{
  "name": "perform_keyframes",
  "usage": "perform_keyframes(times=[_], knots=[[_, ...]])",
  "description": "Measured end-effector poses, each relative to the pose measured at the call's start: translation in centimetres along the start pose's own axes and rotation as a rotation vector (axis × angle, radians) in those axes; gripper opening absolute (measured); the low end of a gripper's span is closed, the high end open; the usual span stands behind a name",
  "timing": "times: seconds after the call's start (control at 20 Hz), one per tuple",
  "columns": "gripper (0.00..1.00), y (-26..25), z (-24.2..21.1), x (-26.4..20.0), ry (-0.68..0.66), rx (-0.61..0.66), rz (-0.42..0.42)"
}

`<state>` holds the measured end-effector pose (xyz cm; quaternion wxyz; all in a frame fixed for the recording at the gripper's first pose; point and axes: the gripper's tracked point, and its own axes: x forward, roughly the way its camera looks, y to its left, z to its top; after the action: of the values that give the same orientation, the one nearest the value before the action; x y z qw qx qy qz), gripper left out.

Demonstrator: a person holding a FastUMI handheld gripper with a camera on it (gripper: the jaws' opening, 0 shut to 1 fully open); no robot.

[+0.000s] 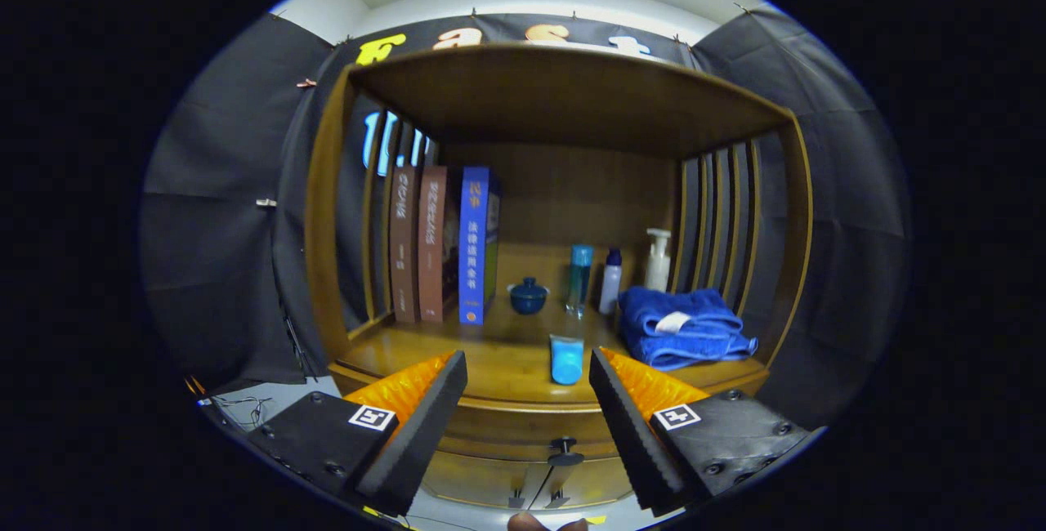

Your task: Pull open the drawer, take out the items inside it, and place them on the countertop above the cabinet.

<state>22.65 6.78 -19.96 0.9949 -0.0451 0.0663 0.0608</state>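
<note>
Fingers [441, 400] gape wide, empty, low in my frame; drawer [523, 421] shut, knob [565, 451] between them, cup [566, 359] on countertop [507, 359].

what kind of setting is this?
Likely a mock home shelf nook set up in a booth: a wooden cabinet with books, toiletry bottles and a folded blue towel on its countertop. The tongs hang open before the drawer knob.

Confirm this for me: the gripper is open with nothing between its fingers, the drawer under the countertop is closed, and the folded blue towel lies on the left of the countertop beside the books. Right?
Not quite. The gripper view shows the folded blue towel on the right of the countertop, near the pump bottle, away from the books. The rest holds: the gripper is open and empty, and the drawer is closed.
</note>
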Motion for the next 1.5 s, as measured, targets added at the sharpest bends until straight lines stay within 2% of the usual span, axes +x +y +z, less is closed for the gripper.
perform_keyframes(times=[0.45, 0.7, 1.0, 1.5], knots=[[0.99, 2.7, 9.6, -5.1, -0.073, 0.030, 0.064], [0.99, 1.9, 12.7, -6.8, -0.092, 0.034, 0.036], [0.99, 1.4, 14.8, -8.4, -0.124, 0.026, 0.019], [0.99, 1.8, 14.7, -8.5, -0.122, 0.017, 0.021]])
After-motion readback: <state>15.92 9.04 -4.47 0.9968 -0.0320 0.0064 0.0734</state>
